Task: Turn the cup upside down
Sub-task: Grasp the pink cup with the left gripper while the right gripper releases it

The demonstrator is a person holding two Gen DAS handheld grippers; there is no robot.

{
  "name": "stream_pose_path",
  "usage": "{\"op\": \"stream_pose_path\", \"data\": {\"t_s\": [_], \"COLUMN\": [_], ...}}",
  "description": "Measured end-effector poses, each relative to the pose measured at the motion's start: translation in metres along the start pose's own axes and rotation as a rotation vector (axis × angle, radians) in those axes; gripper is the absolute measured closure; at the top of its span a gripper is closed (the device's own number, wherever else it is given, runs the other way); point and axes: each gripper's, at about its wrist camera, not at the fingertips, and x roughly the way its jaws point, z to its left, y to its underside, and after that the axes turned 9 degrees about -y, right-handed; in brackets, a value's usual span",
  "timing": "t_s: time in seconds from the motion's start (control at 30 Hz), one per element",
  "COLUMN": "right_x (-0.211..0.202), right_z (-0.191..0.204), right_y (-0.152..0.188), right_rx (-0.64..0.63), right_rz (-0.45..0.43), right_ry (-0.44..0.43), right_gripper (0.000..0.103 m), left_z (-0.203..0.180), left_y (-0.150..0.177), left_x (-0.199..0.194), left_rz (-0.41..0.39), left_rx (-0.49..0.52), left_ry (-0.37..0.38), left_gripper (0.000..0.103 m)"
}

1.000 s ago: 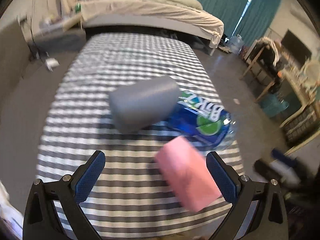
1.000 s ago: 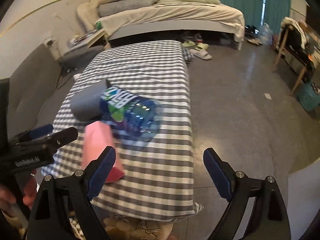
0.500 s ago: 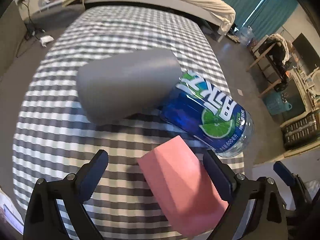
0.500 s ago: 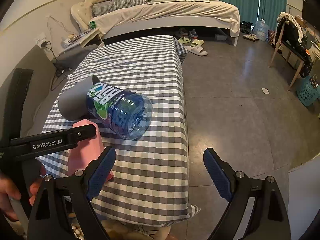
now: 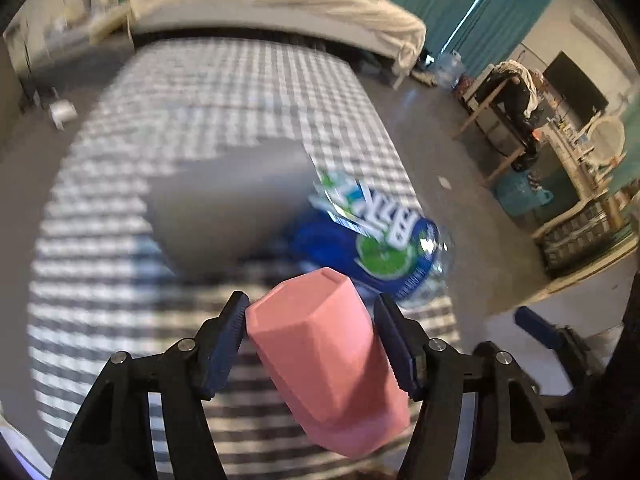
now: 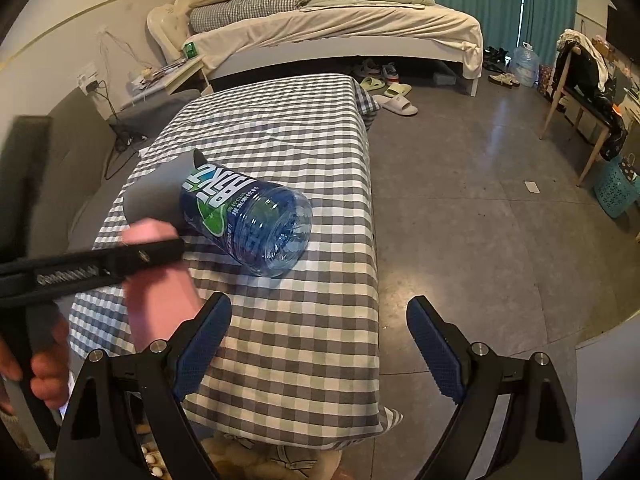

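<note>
A pink faceted cup (image 5: 324,364) lies between the fingers of my left gripper (image 5: 310,312), which is shut on it over the near end of the checked table. In the right wrist view the cup (image 6: 160,300) shows partly behind the left gripper's finger (image 6: 100,268). My right gripper (image 6: 316,344) is open and empty, held over the table's near right corner, to the right of the cup.
A grey cup (image 5: 228,208) lies on its side on the checked tablecloth (image 6: 280,132) with a blue water bottle (image 6: 248,220) stuck in its mouth. A bed (image 6: 340,28) stands behind. Bare floor (image 6: 480,200) and a chair (image 6: 580,92) are to the right.
My left gripper has closed its fingers onto the pink cup, which lay loose between the open fingers before. The right gripper has stayed open.
</note>
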Motion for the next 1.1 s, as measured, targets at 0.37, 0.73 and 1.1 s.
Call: {"op": "stream_pose_path", "data": {"t_s": [0.37,0.73,1.1], "right_x": [-0.005,-0.01,-0.007], "right_z": [-0.005,-0.005,-0.004], "right_y": [0.0,0.003,0.004], "right_rx": [0.02,0.018,0.016], "right_rz": [-0.007,-0.008,0.004], "right_ry": [0.028,0.043,0.042], "right_gripper": [0.013,0.013,0.013], "left_z": [-0.005,-0.014,-0.009], "left_y": [0.052,0.098,0.1], "left_x": [-0.036,-0.008,0.01], "left_rz": [-0.301,-0.251,-0.27], "left_rx": [0.233,0.38,0.324], "left_ry": [-0.112,-0.057,-0.044], "left_gripper": [0.039,0.013,0.039]}}
